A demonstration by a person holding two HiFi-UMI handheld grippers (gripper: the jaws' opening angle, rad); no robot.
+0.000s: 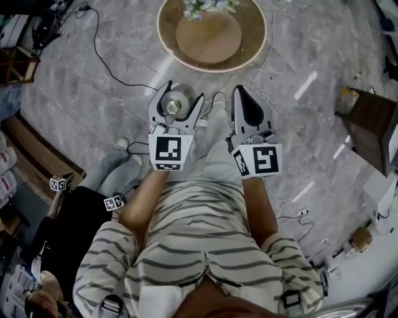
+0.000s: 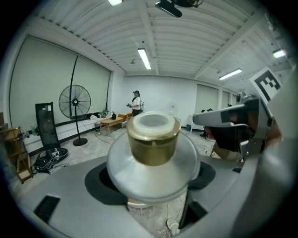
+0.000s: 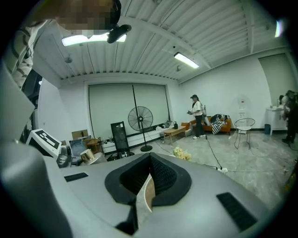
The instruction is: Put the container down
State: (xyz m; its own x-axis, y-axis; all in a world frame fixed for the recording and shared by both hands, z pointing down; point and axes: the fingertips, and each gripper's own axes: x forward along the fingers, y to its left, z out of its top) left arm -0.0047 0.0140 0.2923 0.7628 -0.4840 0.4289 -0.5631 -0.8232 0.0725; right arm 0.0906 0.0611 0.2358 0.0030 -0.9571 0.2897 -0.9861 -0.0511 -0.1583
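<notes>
The container (image 1: 177,101) is a silver, dome-shaped vessel with a gold neck and a white top. My left gripper (image 1: 180,102) is shut on it and holds it in the air at waist height. In the left gripper view the container (image 2: 153,160) fills the centre, sitting between the two dark pads of the left gripper (image 2: 151,186). My right gripper (image 1: 247,109) is level with it, just to the right, with its jaws shut and nothing between them. In the right gripper view the right gripper (image 3: 150,181) shows its pads meeting, and the container (image 3: 89,157) appears small at the left.
A round wooden table (image 1: 249,49) with white flowers (image 1: 202,7) stands just ahead on the marble floor. Cables (image 1: 106,62) trail across the floor. A person (image 1: 68,230) with marker cubes crouches at the lower left. A wooden stand (image 1: 373,127) is at the right. A floor fan (image 2: 74,104) stands by the far wall.
</notes>
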